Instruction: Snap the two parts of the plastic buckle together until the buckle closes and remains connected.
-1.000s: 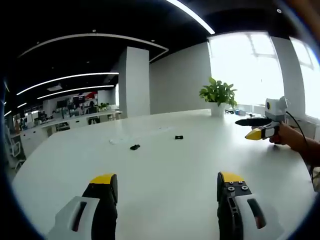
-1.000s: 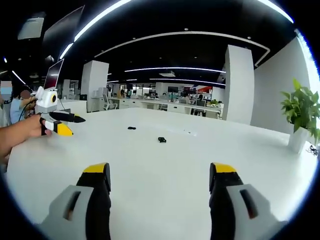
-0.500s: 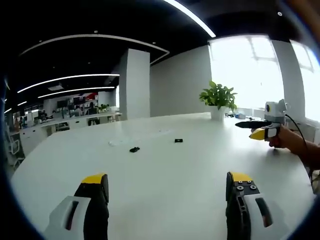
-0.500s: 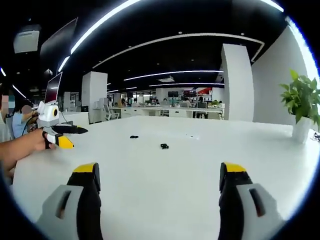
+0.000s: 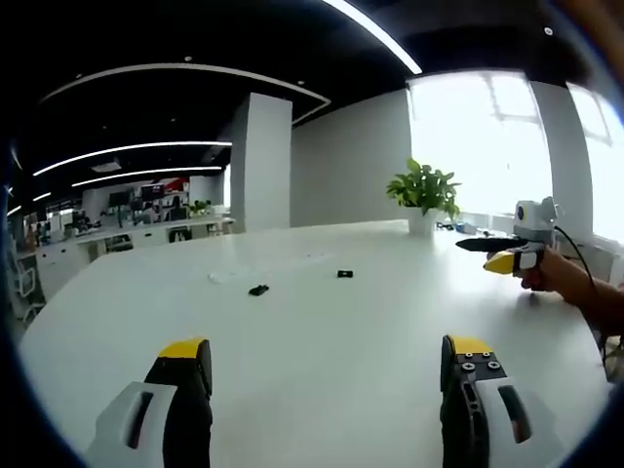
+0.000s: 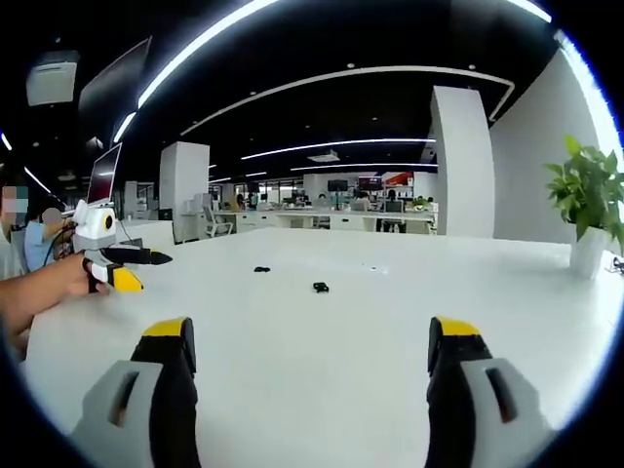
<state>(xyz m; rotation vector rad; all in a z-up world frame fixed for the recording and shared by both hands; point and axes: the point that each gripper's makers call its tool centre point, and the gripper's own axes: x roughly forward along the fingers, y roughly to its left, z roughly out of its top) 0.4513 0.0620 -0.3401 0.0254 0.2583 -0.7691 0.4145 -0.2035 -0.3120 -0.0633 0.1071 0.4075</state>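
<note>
Lying apart on the white table (image 5: 322,361), two small black buckle halves are sitting well beyond both grippers. The left gripper (image 5: 327,366) is holding its jaws spread wide; the near buckle half (image 5: 257,290) and far buckle half (image 5: 343,274) are lying ahead between them. The right gripper (image 6: 314,346) is likewise gaping, empty. Each piece is showing too small to tell its shape.
</note>
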